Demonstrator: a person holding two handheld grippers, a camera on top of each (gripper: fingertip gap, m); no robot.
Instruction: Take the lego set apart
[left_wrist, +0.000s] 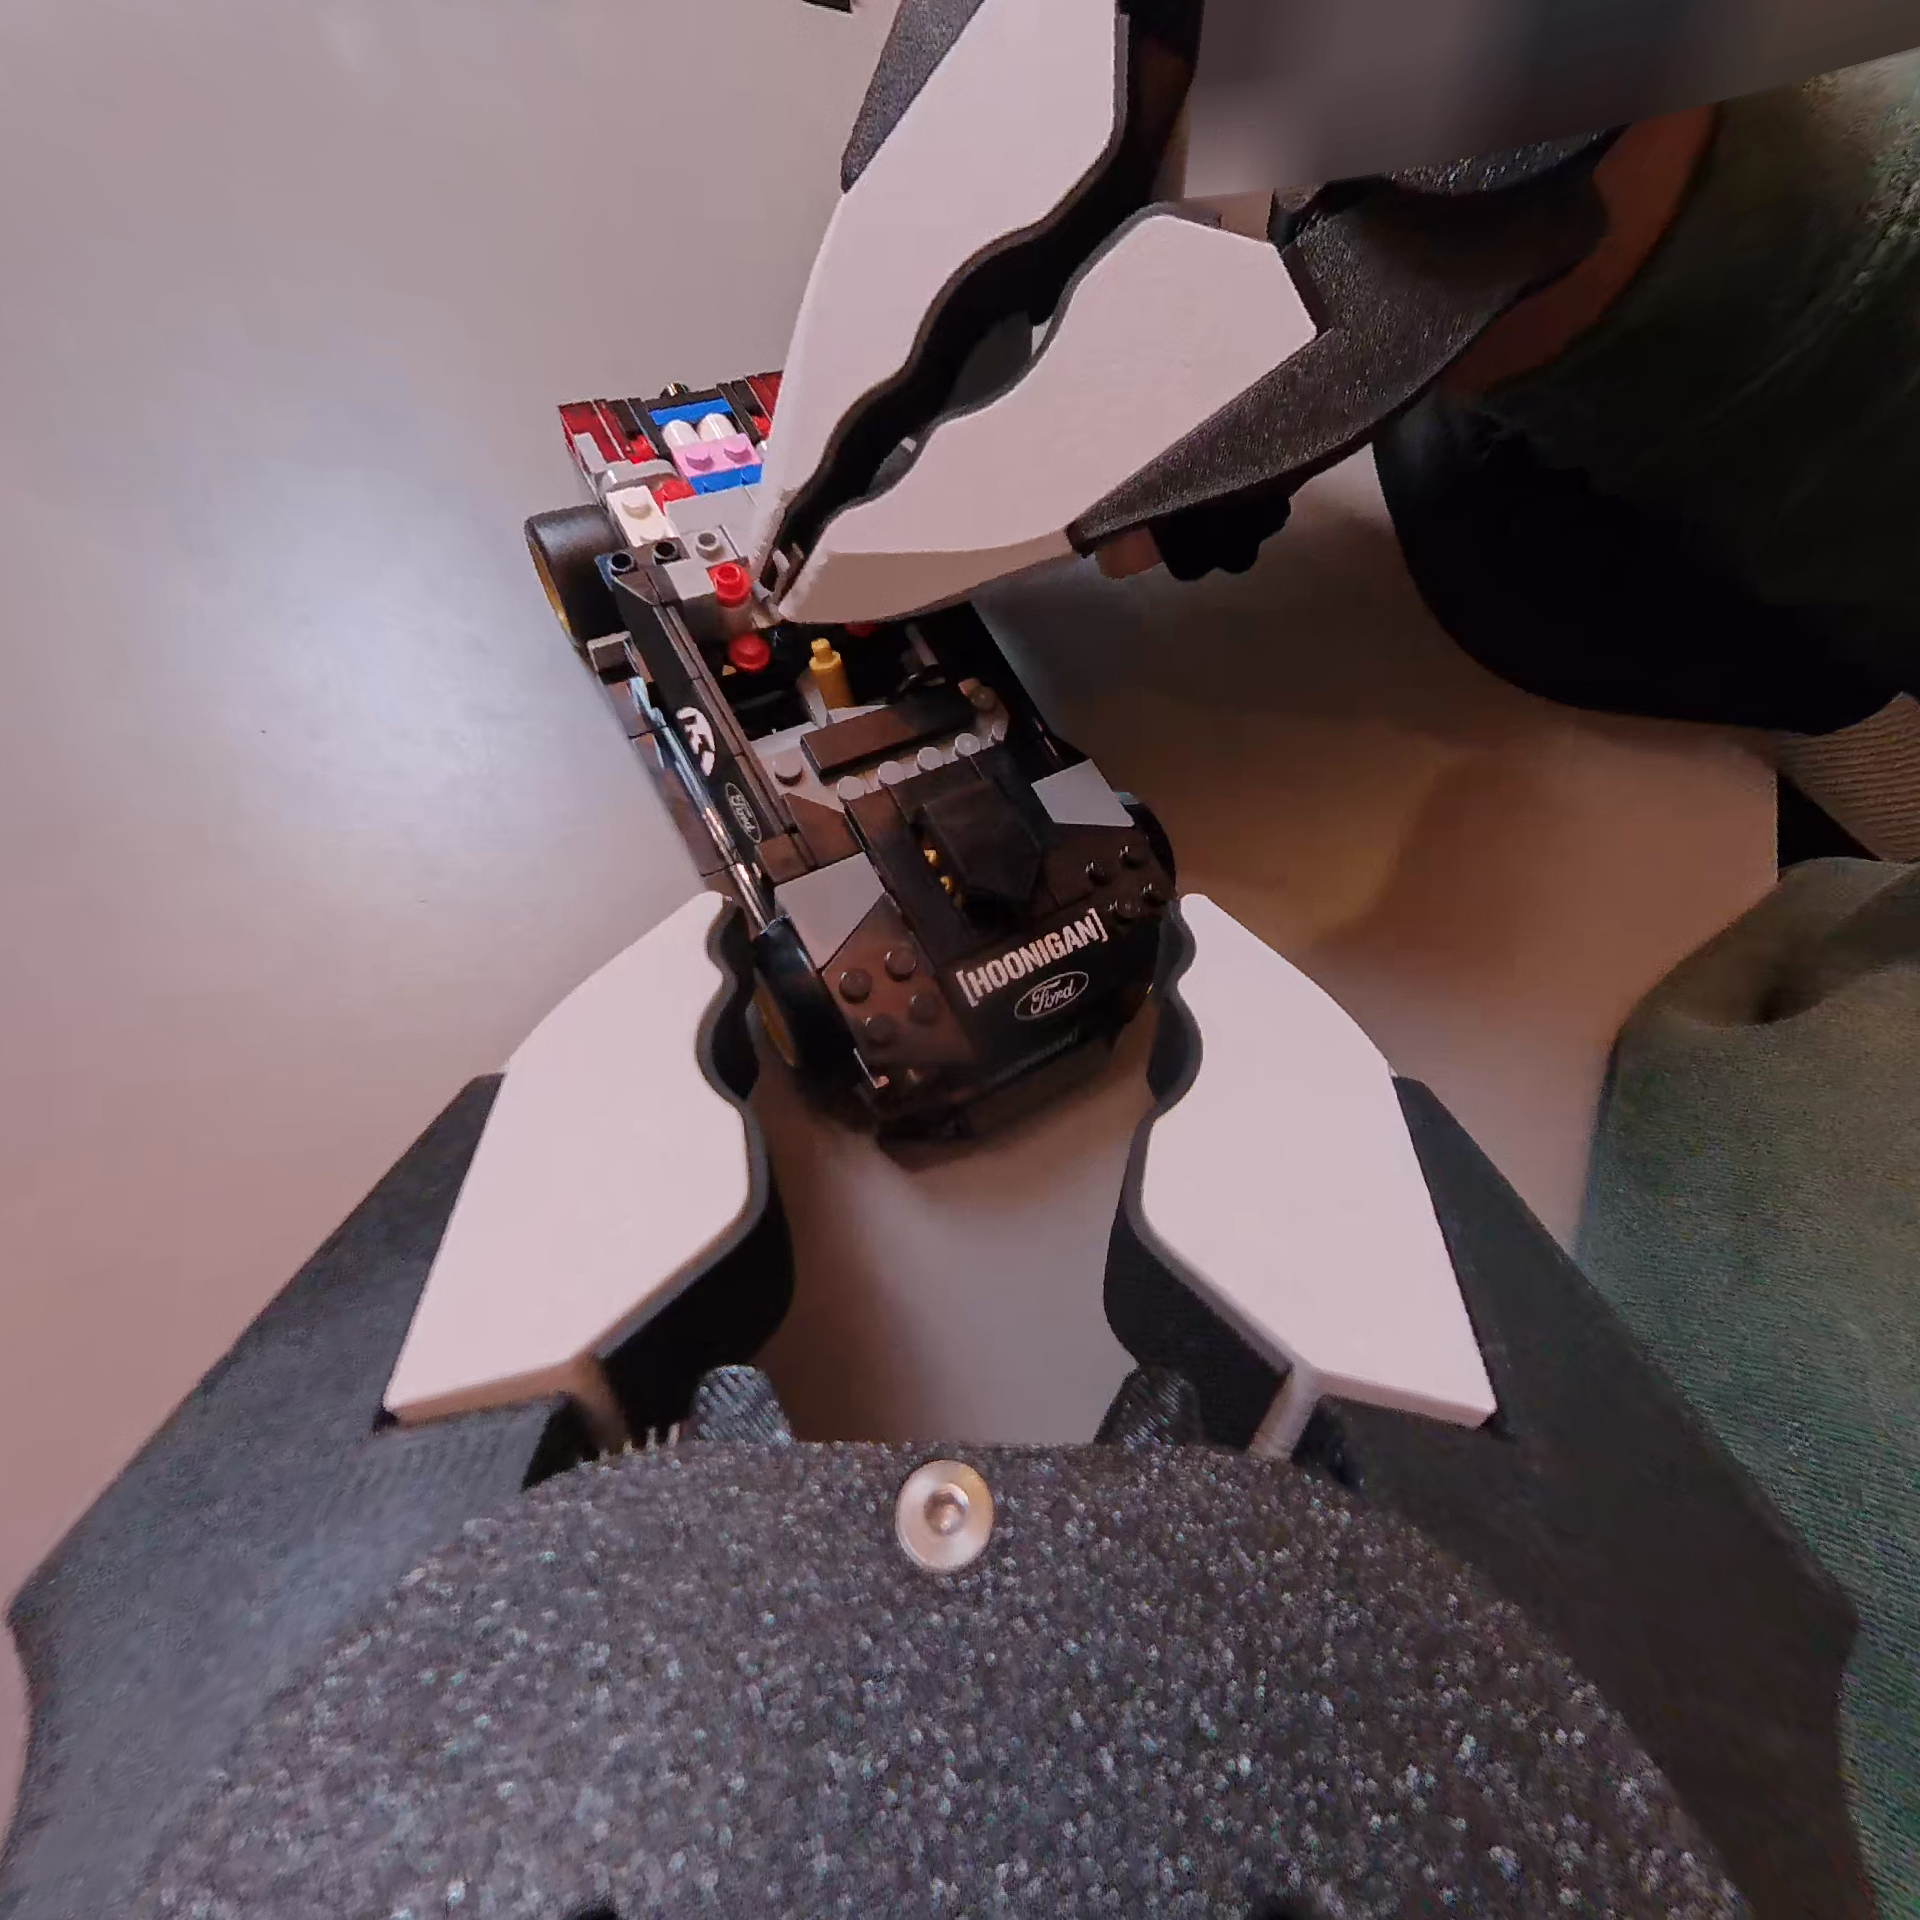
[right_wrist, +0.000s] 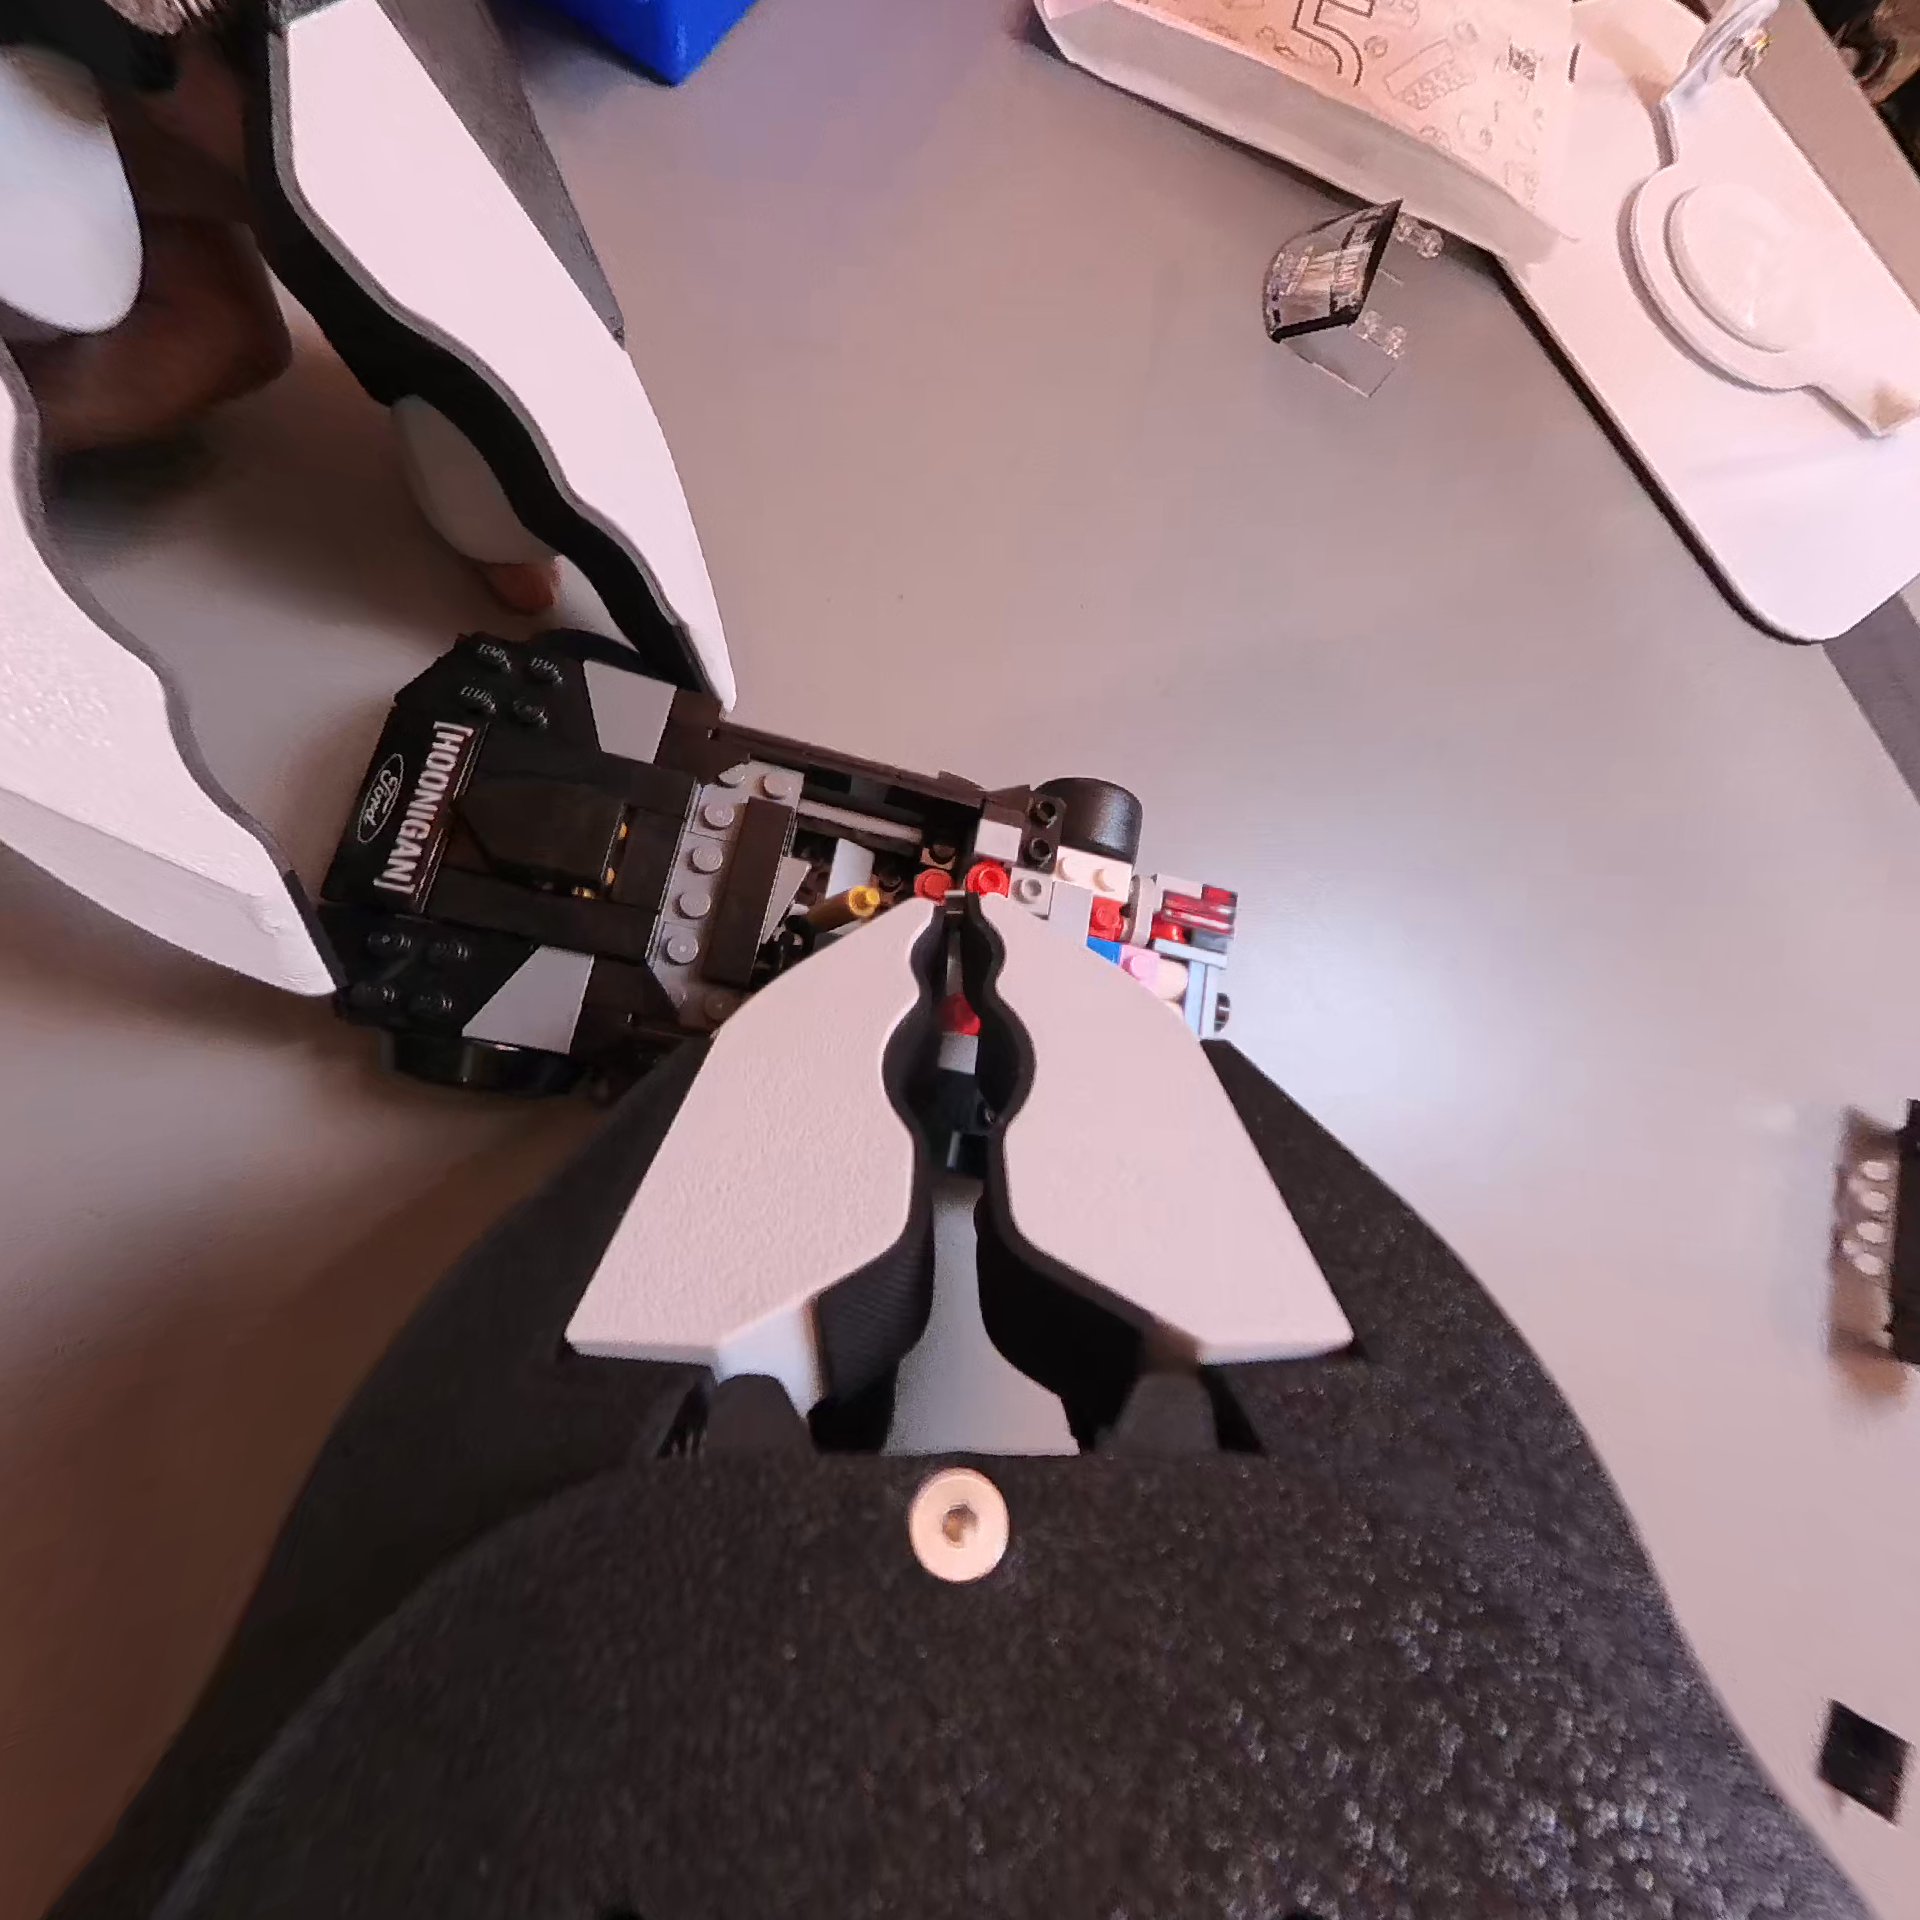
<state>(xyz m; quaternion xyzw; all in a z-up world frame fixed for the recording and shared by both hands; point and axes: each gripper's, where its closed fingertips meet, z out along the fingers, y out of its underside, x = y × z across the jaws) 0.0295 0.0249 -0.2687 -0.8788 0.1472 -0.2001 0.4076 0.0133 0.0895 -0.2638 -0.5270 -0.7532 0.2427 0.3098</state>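
Observation:
A black lego car (left_wrist: 914, 821) with grey and red parts and its roof off lies on the grey table (right_wrist: 1143, 520). My left gripper (left_wrist: 951, 935) is shut on the car's front end, one white finger on each side of the bonnet; it also shows in the right wrist view (right_wrist: 509, 821). My right gripper (right_wrist: 951, 904) reaches into the open cabin of the car (right_wrist: 582, 831), its tips pinched on a small thin grey piece (right_wrist: 951, 894) between two red studs. It shows from above in the left wrist view (left_wrist: 779, 582). What is under the tips is hidden.
A loose clear and black windscreen piece (right_wrist: 1325, 270) lies at the back, beside a paper booklet (right_wrist: 1351, 83) and a white tray (right_wrist: 1766, 416). A grey studded piece (right_wrist: 1870, 1247) and a small black piece (right_wrist: 1865, 1756) lie at the right. A green sleeve (left_wrist: 1714, 416) is nearby.

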